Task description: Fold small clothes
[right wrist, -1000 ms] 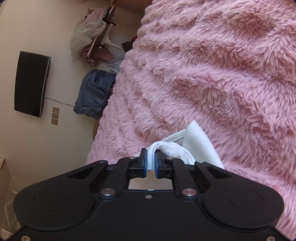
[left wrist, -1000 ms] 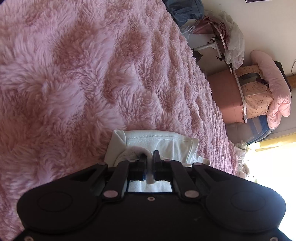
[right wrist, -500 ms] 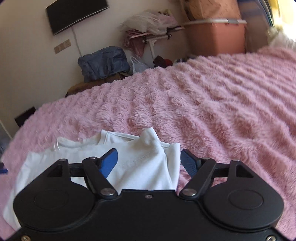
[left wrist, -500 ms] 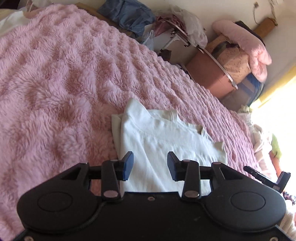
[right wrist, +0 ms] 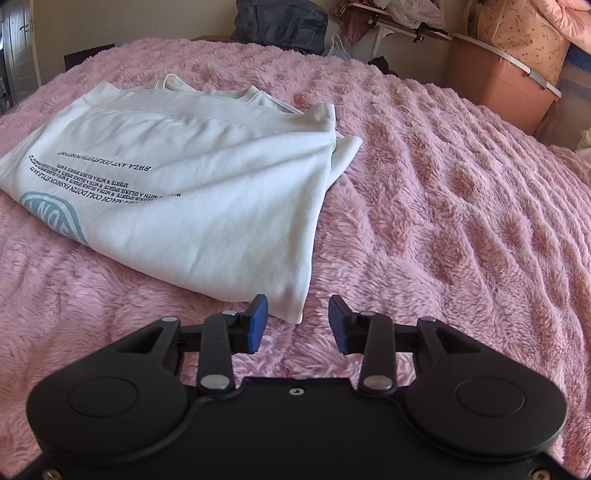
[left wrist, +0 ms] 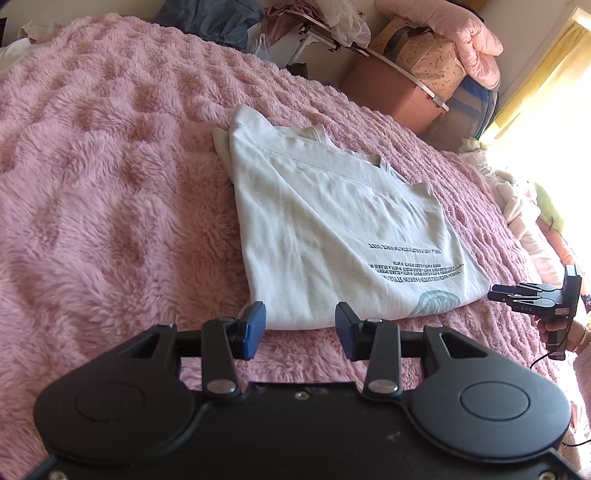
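A white T-shirt (left wrist: 332,236) with black lettering and a pale blue emblem lies folded flat on the pink fluffy blanket (left wrist: 110,184). My left gripper (left wrist: 299,330) is open and empty, just short of the shirt's near edge. My right gripper (right wrist: 297,323) is open and empty, just short of the shirt's near corner (right wrist: 199,192). The right gripper also shows in the left wrist view (left wrist: 496,291), held in a hand at the shirt's right edge.
Beyond the bed's far edge stand a brown storage bin (left wrist: 391,92), a dark blue bag (right wrist: 284,22), a rack with clothes (left wrist: 325,26) and pink bedding (left wrist: 450,33). More laundry (left wrist: 524,206) lies at the bright right side.
Both grippers were shut on shirt fabric a second ago. They let go, opened, and drew back; the shirt now lies folded flat on the blanket.
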`<state>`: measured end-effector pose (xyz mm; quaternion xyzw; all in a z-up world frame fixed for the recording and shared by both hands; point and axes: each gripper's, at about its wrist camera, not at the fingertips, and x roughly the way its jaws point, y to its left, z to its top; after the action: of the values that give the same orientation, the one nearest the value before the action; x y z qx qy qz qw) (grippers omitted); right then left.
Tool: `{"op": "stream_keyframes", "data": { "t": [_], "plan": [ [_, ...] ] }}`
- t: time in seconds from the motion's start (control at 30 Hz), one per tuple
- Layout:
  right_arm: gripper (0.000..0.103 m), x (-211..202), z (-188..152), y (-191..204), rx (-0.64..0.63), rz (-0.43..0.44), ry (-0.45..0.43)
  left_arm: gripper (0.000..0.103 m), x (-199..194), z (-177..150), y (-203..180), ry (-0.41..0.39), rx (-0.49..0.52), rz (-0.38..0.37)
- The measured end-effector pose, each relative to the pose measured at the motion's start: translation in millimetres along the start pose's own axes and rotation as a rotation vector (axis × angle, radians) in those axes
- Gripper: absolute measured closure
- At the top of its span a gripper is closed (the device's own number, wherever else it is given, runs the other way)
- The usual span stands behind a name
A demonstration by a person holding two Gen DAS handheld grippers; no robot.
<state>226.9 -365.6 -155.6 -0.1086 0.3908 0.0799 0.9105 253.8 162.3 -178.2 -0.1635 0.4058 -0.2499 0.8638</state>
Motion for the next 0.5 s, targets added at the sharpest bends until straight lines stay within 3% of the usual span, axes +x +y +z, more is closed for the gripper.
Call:
{"op": "stream_keyframes", "data": {
  "t": [0.17,0.3,0.5],
  "plan": [
    [0.071,14,1,3,0.007,0.022,0.020,0.061,6,-3,4,0.013,-0.003,-0.009],
    [0.090,22,4,6,0.007,0.043,0.047,0.061,12,-3,0,0.032,0.031,-0.029],
    [0.094,25,5,11,0.008,0.023,0.051,0.061,22,-3,-9,0.049,0.107,0.013]
  ]
}}
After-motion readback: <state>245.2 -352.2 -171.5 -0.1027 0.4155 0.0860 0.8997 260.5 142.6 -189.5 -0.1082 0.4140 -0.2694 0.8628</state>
